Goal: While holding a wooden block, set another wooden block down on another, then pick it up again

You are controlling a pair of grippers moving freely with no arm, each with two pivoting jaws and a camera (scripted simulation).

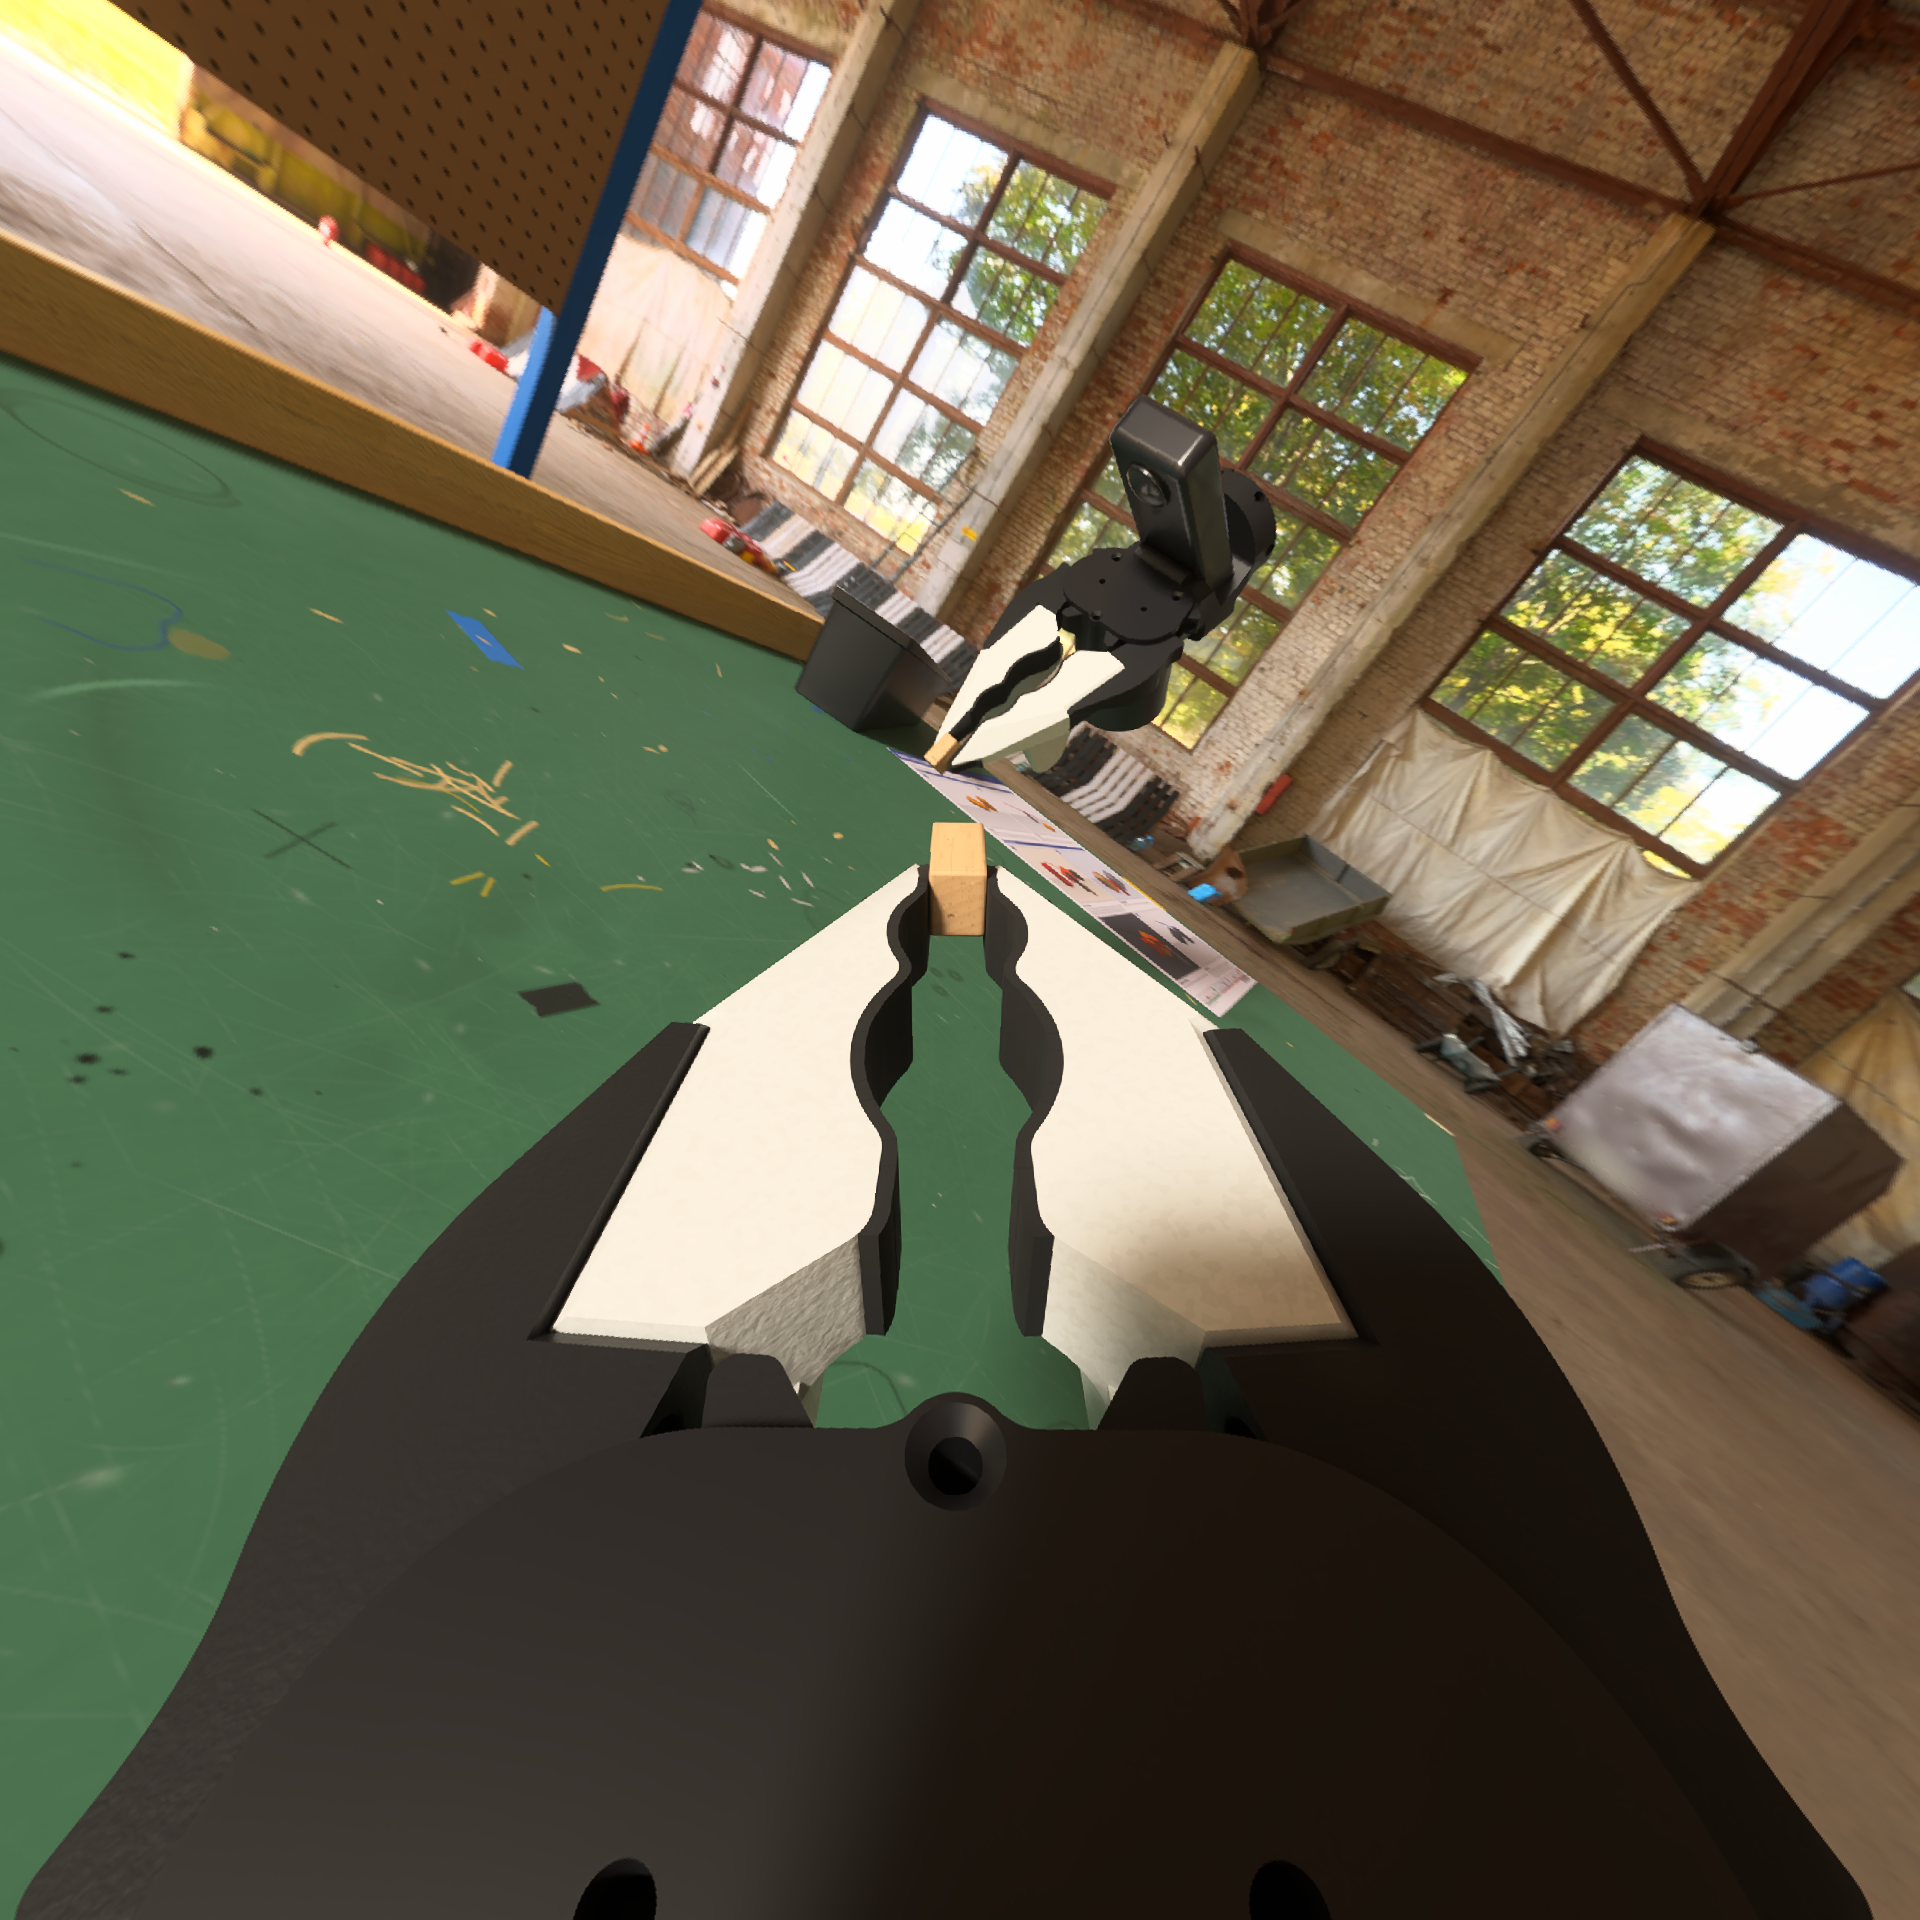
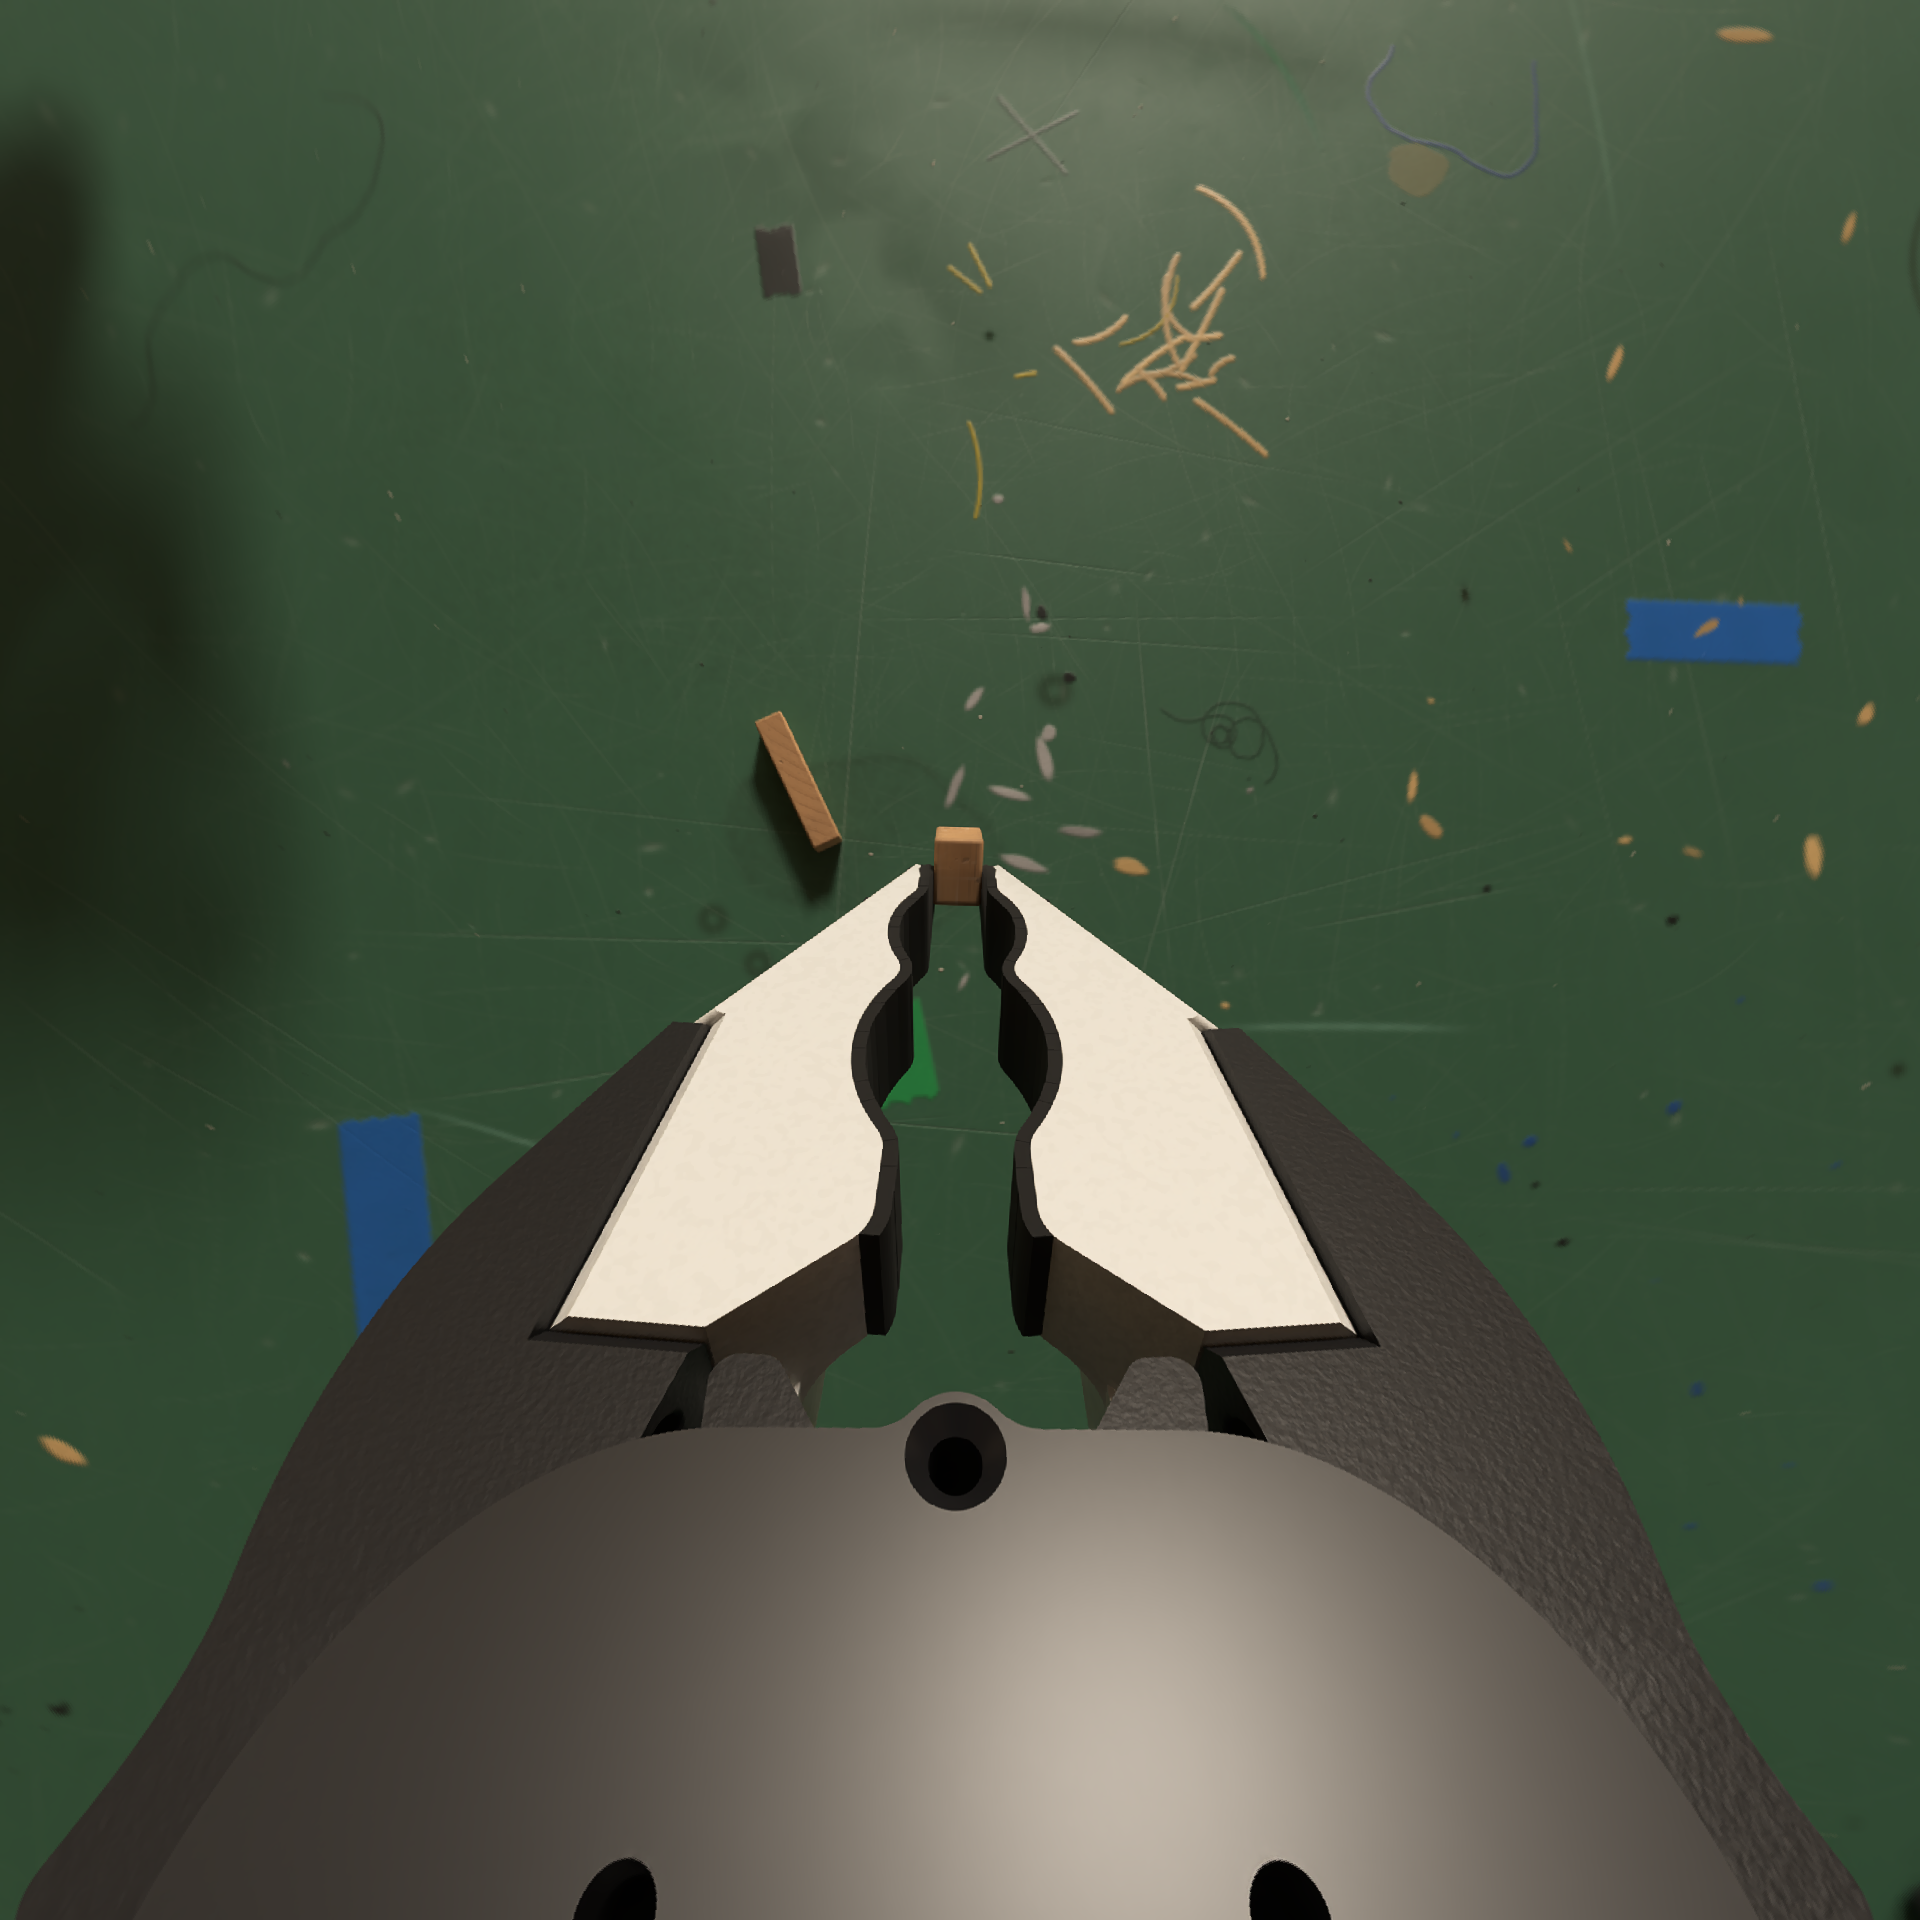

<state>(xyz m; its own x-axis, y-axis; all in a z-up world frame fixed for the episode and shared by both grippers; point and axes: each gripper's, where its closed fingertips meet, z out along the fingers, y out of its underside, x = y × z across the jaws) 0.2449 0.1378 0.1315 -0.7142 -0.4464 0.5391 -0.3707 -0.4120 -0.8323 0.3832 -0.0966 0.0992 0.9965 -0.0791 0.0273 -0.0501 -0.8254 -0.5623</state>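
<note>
My left gripper (image 1: 957, 896) is shut on a small pale wooden block (image 1: 957, 878), held at the fingertips above the green mat (image 1: 312, 1039). My right gripper (image 2: 957, 883) is shut on another wooden block (image 2: 957, 862), seen end-on, and looks straight down at the mat from above. A third wooden block (image 2: 797, 779), long and thin, lies flat on the mat just left of my right fingertips, below them. In the left wrist view my right gripper (image 1: 961, 743) hovers over the mat's far edge, with its block (image 1: 943, 748) at the tips.
A black box (image 1: 873, 670) stands at the mat's far edge beside a wooden border (image 1: 416, 457). A printed paper sheet (image 1: 1091, 894) lies along the mat's right edge. A perforated board (image 1: 416, 125) hangs at upper left. Blue tape strips (image 2: 1712, 631) and wood shavings (image 2: 1174, 332) dot the mat.
</note>
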